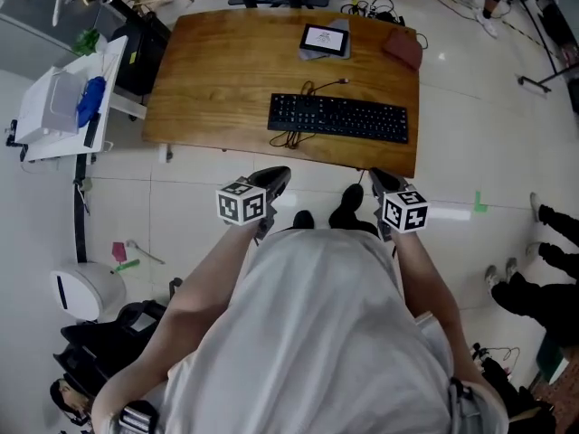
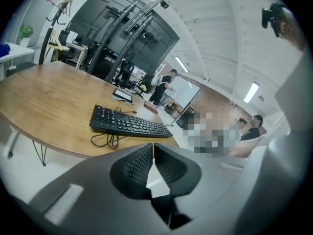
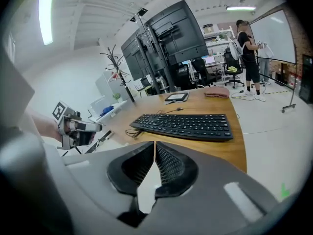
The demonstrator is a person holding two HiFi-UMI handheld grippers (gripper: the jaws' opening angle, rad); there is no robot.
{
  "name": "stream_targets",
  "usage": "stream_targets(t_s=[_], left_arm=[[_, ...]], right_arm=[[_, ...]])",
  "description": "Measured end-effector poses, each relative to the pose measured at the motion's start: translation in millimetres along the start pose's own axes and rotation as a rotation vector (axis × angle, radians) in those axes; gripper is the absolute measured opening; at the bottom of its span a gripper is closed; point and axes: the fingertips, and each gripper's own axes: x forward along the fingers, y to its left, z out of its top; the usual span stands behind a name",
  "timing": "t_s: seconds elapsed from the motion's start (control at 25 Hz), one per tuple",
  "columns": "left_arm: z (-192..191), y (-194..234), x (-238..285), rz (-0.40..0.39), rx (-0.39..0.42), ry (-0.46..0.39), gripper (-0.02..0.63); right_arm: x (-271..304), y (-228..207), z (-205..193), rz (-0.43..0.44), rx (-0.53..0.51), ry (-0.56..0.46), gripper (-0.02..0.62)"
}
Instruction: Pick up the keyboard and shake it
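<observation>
Head view, looking down: one black full-size computer keyboard (image 1: 338,117), lying flat near the front edge of a curved brown wooden table (image 1: 208,70). Its thin black cable (image 1: 291,137) is bunched in front of its left end.

Behind it on the same table: one dark tablet with a lit screen (image 1: 325,40) and one reddish-brown flat pouch (image 1: 403,47).

Left gripper (image 1: 274,181), dark grey with a marker cube, is held short of the table edge, well apart from the keyboard. Left gripper view shows its jaws pressed together at the tips, nothing between them.

Right gripper (image 1: 381,182), same make, is likewise short of the table. Right gripper view shows its jaws closed tip to tip, empty.

One white cart (image 1: 63,107) stands left of the table.
</observation>
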Motion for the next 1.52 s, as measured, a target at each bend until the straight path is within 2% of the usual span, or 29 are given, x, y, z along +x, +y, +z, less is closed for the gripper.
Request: stream_targets(t_s=[0.2, 0.36, 0.6, 0.84, 1.28, 1.52], left_arm=[[9.7, -32.0, -12.1, -0.102, 0.118, -0.082, 0.0], [12.1, -62.4, -23.2, -0.183, 0.209, -0.118, 0.0], [21.3, -88.6, -39.4, -0.228, 0.289, -0.165, 0.0], [17.6, -93.7, -43.6, -0.197, 0.271, -0.209, 0.0], [20.6, -105.5, -39.1, -0.204, 0.285, -0.23, 0.0], [18.2, -97.9, -43.7, -0.189, 0.284, -0.225, 0.0]], right_arm=[[-16.1, 61.0, 8.1, 0.081, -0.016, -0.083, 0.003], [-32.6, 107.0, 19.7, 0.157, -0.07, -0.15, 0.002], [-47.3, 144.1, 36.5, 0.254, -0.16, -0.224, 0.002], [-52.0, 155.6, 43.2, 0.317, -0.203, -0.238, 0.002], [-60.0, 160.9, 49.2, 0.331, -0.23, -0.244, 0.002], [-56.1, 162.4, 47.3, 0.335, -0.219, -0.248, 0.002]])
